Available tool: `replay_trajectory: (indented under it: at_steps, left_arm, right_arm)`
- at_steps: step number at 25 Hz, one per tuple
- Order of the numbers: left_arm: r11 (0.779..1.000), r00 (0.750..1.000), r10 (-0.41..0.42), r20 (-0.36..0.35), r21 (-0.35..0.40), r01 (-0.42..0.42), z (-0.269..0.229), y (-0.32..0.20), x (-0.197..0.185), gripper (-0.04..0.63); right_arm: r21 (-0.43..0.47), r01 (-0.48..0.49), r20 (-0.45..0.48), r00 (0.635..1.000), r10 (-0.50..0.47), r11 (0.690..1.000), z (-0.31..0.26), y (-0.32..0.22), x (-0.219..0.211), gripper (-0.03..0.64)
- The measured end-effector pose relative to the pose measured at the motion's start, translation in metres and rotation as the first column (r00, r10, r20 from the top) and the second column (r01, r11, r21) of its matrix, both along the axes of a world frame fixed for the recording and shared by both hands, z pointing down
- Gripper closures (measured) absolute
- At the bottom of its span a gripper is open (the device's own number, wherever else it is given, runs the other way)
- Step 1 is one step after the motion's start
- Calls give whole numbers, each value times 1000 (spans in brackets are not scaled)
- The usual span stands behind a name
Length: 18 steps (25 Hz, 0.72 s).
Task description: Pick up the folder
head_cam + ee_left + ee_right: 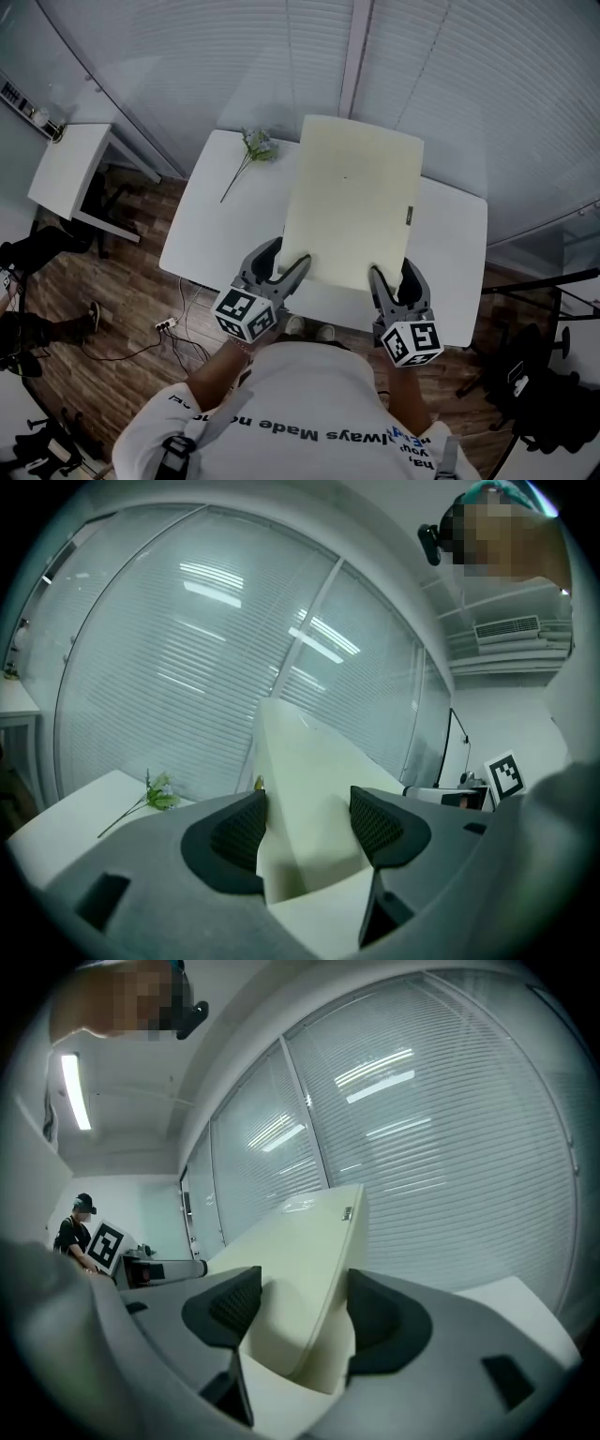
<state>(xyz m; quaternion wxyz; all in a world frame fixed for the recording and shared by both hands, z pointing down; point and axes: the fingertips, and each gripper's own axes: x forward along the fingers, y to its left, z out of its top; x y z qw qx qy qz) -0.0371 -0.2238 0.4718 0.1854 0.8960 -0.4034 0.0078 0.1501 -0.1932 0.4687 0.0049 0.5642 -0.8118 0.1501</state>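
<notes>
Black ribbed fingers (239,832) of the left gripper (289,257) and right gripper (392,274) clamp the near corners of the pale cream card folder (352,202), held tilted above the near edge of the white tabletop (202,234). It looks light, stiff and smooth, so two-corner holds suit it.

Flower sprig (253,150) at far left of table (202,234), blinds (206,56) apparently close behind, open tabletop at right.

Left claw (287,255), right claw (392,272): grey moulded bodies, two curved jaws each, black cross-hatched pads (246,829). One white cube (246,314) with black square markers on each. Person: white T-shirt (309,398), dark lettering; dark shoulder straps (174,457).
</notes>
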Motion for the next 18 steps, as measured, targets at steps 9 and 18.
replay_trajectory:
  at_steps: [9, 18]
  left_arm:
    - [990, 999, -12, -36, 143, 17, -62, 7, -3, 310]
    - [961, 998, -16, -60, 275, 32, -115, 26, -3, 311]
  right_arm:
    - [141, 9, -25, 1000, -5, 990, -62, 7, -3, 334]
    - [243, 1, -23, 1000, 5, 970, -112, 27, -3, 334]
